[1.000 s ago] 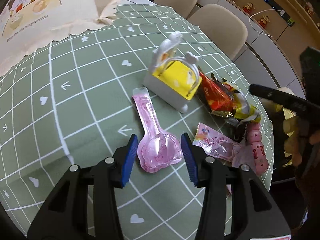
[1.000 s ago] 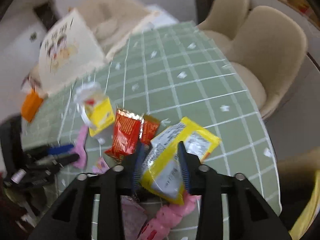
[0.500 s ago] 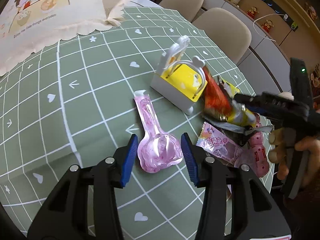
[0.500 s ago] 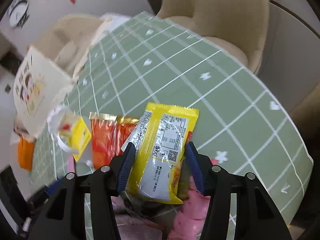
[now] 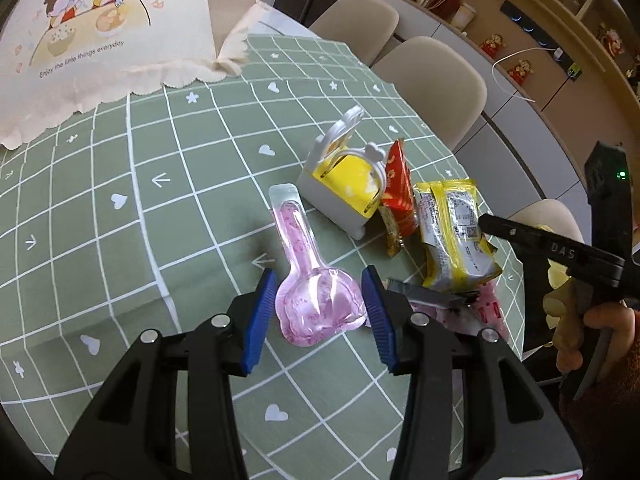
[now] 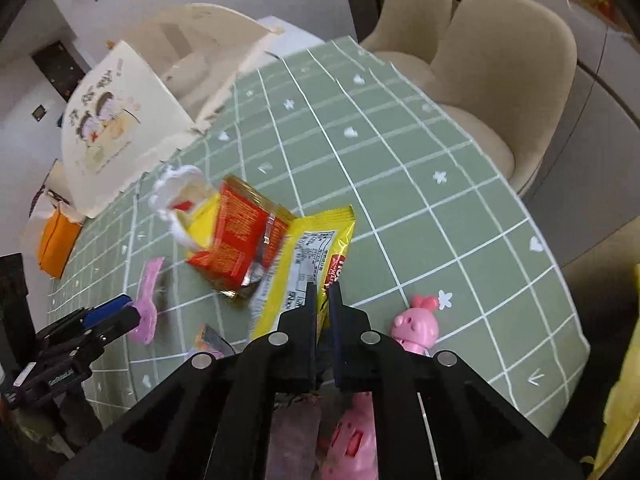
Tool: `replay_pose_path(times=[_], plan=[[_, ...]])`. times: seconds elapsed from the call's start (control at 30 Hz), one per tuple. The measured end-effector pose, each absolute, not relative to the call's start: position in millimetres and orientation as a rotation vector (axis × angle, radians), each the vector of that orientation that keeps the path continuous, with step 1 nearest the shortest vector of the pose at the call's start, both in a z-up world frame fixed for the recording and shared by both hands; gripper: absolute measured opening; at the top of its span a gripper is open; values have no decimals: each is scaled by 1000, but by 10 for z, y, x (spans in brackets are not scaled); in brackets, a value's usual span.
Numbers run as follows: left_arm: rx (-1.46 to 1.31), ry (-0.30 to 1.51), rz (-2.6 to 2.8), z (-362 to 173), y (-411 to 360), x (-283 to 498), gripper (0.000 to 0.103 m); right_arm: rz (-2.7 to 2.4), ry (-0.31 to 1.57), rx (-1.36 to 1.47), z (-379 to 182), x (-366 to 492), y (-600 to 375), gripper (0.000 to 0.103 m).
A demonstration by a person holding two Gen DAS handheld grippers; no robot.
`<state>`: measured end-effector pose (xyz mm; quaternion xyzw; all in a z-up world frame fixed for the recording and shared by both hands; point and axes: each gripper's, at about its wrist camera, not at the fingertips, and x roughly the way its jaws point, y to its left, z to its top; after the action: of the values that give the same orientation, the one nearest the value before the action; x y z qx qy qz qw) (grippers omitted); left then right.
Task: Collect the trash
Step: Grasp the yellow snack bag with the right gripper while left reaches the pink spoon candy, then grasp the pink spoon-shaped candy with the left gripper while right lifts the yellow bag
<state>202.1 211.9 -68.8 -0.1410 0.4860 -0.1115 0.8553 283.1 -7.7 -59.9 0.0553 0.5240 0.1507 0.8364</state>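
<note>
My left gripper (image 5: 320,312) has its blue pads against both sides of a clear pink spoon-shaped pack (image 5: 316,304), just over the green checked tablecloth (image 5: 120,240). My right gripper (image 6: 322,300) is closing, and its jaws pinch the near edge of a yellow snack wrapper (image 6: 316,248). In the left wrist view that yellow wrapper (image 5: 452,232) stands tilted at the right finger's tip. A red wrapper (image 6: 236,236) lies beside it, against a white and yellow box (image 5: 344,188). A small pink wrapper (image 5: 484,312) lies under the yellow one.
A pink pig toy (image 6: 416,328) lies near the table's edge on the right. A cream paper bag with a cartoon print (image 5: 100,32) stands at the far left, an orange pack (image 6: 58,240) beside it. Beige chairs (image 6: 500,80) ring the far side. A hand (image 5: 588,328) grips the right tool.
The right gripper's jaws, open around the yellow wrapper before, have closed onto its near edge. The left gripper still has the pink pack between its pads and has risen slightly.
</note>
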Motion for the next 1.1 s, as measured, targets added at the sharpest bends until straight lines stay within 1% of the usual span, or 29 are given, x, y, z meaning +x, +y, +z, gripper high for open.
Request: replay_pose_path(times=[0.03,0.07,0.17,0.23,0.47,0.6,0.77,0.83,0.9,0.97,1.0,1.03,1.07,1.1], plan=[[-297,1022,-232,-680,2135,2018,42,308,1082,112,-536,2799,-73,9],[-298,1022,-229,-675,2148,2009,42,281,1064,95,-503,2787,-60,12],[-291,1016,-232,-671,2172,1999,42,244,1004,37,-446,2743,14,48],[-298,1012,-241,-681,2192,2020,42,280,999,43,-478,2745,86,48],[-327,1015,-247,-742,2254,2072,42,242,1143,15,-957,3054,251,49],[-338,1023,-243,-790,2275,2091,42,227,1163,-23,-1099,3147,300,56],[-353,1036,-239,-854,2263,2129,42,246,1174,-79,-1122,3161,316,56],[-359,1039,-241,-853,2248,2133,42,263,1185,-92,-1123,3152,313,50],[-358,1035,-246,-836,2232,2127,42,269,1181,-108,-1101,3108,310,41],[-353,1029,-251,-806,2209,2109,42,279,1174,-103,-1060,3043,268,38],[-351,1026,-254,-789,2200,2101,42,277,1169,-99,-1035,3005,252,35],[-349,1022,-257,-769,2193,2092,42,278,1164,-92,-1005,2966,231,24],[-346,1016,-263,-735,2176,2073,42,285,1152,-77,-949,2914,198,18],[-343,1010,-268,-702,2161,2059,42,279,1137,-70,-881,2862,170,15]])
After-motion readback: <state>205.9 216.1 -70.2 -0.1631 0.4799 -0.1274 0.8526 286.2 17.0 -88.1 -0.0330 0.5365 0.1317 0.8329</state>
